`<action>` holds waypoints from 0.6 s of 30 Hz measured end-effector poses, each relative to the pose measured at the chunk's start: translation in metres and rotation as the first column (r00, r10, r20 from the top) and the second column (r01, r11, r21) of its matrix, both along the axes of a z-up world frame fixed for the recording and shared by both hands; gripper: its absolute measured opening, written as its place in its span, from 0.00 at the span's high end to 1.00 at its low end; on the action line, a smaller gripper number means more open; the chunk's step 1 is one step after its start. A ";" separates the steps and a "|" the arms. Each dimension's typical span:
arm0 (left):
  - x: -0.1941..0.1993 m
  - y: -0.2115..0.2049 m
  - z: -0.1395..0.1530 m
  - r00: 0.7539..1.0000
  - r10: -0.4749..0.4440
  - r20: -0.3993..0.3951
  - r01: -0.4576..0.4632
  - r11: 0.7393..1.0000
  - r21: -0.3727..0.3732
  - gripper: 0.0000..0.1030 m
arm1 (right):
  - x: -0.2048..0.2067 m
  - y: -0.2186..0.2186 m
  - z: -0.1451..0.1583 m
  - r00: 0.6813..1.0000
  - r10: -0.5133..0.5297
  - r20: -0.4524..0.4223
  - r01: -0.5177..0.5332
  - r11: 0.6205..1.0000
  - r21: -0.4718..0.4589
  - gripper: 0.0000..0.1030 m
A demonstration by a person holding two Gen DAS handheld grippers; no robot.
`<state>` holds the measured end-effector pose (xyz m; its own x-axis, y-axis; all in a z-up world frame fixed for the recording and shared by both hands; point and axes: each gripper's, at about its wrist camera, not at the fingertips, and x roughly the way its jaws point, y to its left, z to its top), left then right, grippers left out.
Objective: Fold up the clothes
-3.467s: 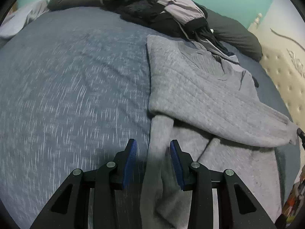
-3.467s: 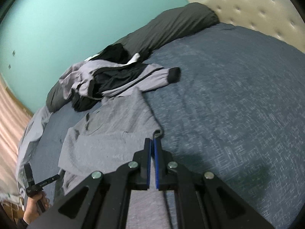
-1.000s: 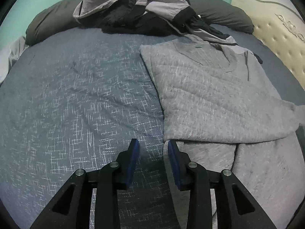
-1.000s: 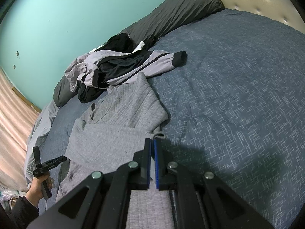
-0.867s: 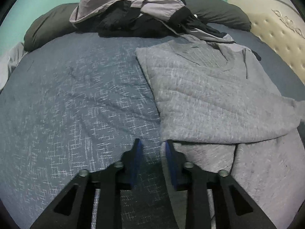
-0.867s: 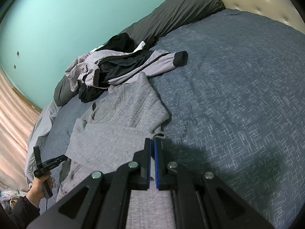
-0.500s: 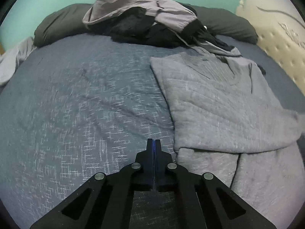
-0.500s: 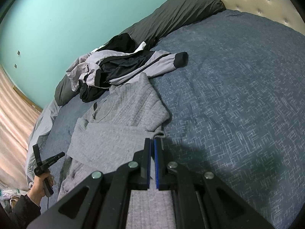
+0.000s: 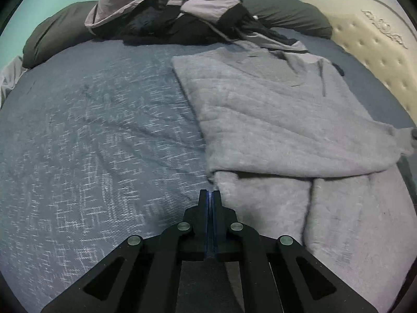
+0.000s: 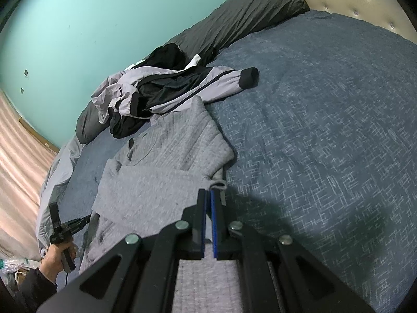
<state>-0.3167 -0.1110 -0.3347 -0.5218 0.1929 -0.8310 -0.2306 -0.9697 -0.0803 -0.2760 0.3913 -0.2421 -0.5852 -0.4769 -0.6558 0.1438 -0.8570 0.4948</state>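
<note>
One grey sweater lies flat on the bed, toward the side nearer the padded headboard, with one sleeve folded across its body. Its knit is thick and ribbed in soft quilted lines (fuzzy at the hem). One crumpled jacket, smooth pale grey with black lining and black cuffs, is heaped against the sweater's collar end. Two long dark pillows run along the bed's far edge by the teal wall. The bedspread is dark blue with a white crosshatch weave.

The left gripper has its fingers closed together with nothing between them, tips just beside the sweater's edge. The right gripper is clamped on the sweater's sleeve cuff, a thin strip of grey showing between its blue pads.
</note>
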 end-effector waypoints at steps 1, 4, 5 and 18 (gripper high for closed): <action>0.001 0.003 0.001 1.000 -0.006 -0.002 0.006 1.000 0.009 0.98 | 0.000 0.000 0.000 1.000 -0.001 0.001 0.001 1.000 -0.001 0.97; 0.001 0.011 0.003 1.000 -0.020 0.000 0.020 1.000 0.014 0.98 | 0.000 0.000 -0.001 1.000 0.000 0.003 0.000 1.000 -0.003 0.97; 0.000 0.015 0.000 1.000 -0.023 0.006 0.023 1.000 -0.001 0.96 | 0.000 -0.001 -0.001 1.000 0.001 0.004 -0.001 1.000 -0.003 0.97; -0.028 0.004 -0.004 0.996 0.093 -0.004 -0.093 0.995 0.036 0.92 | -0.001 -0.005 0.001 1.000 0.019 0.005 -0.019 1.000 -0.001 0.97</action>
